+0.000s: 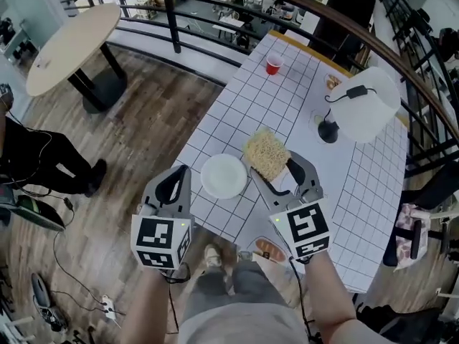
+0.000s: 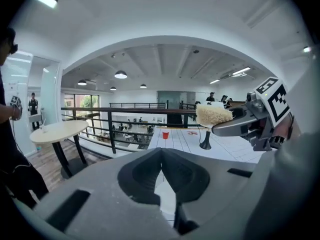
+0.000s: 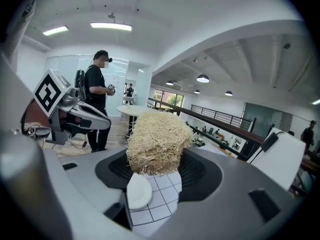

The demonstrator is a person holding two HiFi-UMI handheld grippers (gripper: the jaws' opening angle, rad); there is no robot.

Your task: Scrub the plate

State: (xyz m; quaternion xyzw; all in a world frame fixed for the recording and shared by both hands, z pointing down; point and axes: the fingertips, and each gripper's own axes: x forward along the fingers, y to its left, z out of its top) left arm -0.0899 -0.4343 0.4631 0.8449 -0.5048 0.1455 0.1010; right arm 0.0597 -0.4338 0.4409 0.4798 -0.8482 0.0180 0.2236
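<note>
White grid-lined surface [image 1: 251, 99] runs along a dark railing [image 1: 172, 13] on a mezzanine, with wood flooring to its left. A white plate [image 1: 224, 175] lies flat on it, near the nearest corner and close to the left edge.

Both forearms reach forward from the bottom of the head view. The left tongs [image 1: 183, 172] are held just left of the plate, out over the floor past the edge of the surface. Their own view shows the jaws closed tip to tip with nothing between them. The right tongs [image 1: 272, 165] are raised just right of the plate and clamp a straw-coloured fibrous scrubbing pad [image 1: 267, 153]. The pad is lifted clear of the plate.

The right gripper view looks past the pad [image 3: 156, 141] down to the plate [image 3: 139, 191]. It also shows the left tongs [image 3: 75, 111] to the side and a person in black [image 3: 95, 99] standing behind them. The left gripper view shows the right tongs [image 2: 235, 124] from the side, with the pad [image 2: 214, 115] sticking out of the jaws.

Beyond the plate, bare tiles stretch to a red cup [image 1: 273, 65] near the far end. A white lamp [image 1: 366, 104] stands well to the plate's right. A round pale table [image 1: 72, 45] stands on the floor, far left of the plate.
</note>
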